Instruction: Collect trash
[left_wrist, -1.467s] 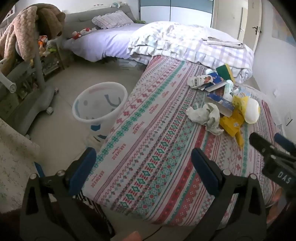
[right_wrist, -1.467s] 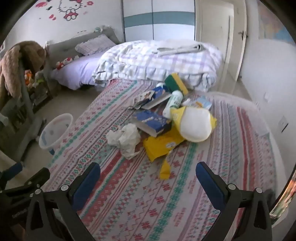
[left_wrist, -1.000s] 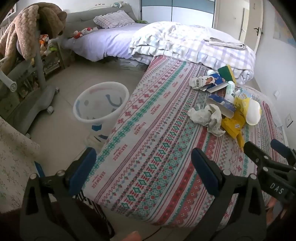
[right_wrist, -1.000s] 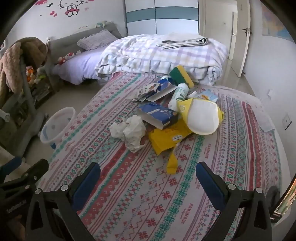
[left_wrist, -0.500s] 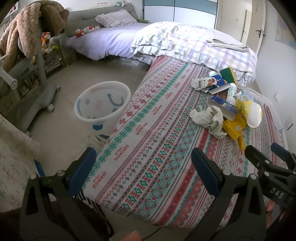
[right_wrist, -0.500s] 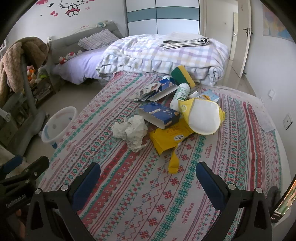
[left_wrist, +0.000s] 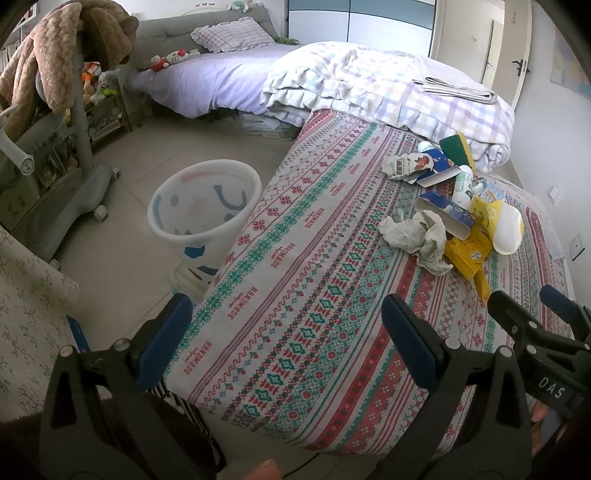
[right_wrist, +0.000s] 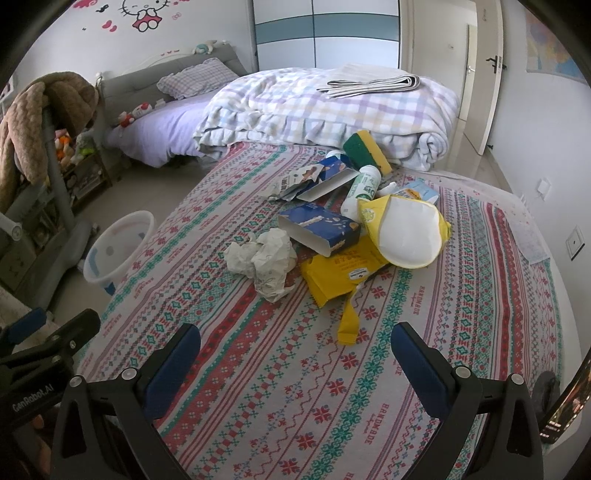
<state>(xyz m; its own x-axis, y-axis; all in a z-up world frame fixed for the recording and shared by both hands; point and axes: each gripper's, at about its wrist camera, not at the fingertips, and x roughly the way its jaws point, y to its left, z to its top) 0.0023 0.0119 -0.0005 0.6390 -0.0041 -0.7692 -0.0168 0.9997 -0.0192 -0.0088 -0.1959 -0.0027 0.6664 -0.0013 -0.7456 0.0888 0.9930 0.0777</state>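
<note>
A heap of trash lies on the patterned bed cover (right_wrist: 258, 369): crumpled white paper (right_wrist: 264, 260), a blue carton (right_wrist: 319, 229), a yellow wrapper (right_wrist: 341, 273), a yellow-rimmed white bag (right_wrist: 406, 230), a white bottle (right_wrist: 362, 190), a green-yellow sponge (right_wrist: 367, 151). The left wrist view shows the crumpled paper (left_wrist: 419, 230) and carton (left_wrist: 445, 212) at right. A white bin (left_wrist: 205, 206) stands on the floor left of the bed, and the bin (right_wrist: 116, 247) shows at left in the right wrist view. My left gripper (left_wrist: 286, 341) is open over the bed's near corner. My right gripper (right_wrist: 295, 363) is open, short of the trash.
A folded checked quilt (right_wrist: 332, 110) with a folded cloth on it lies at the bed's far end. A second bed (left_wrist: 221, 81) with a pillow stands behind. A grey wheeled stand (left_wrist: 70, 195) draped with a brown blanket is on the left floor. A door (right_wrist: 480, 74) is at the far right.
Both grippers have crept slightly forward toward the trash heap, which looms a little larger. Both stay open and nothing was touched.
</note>
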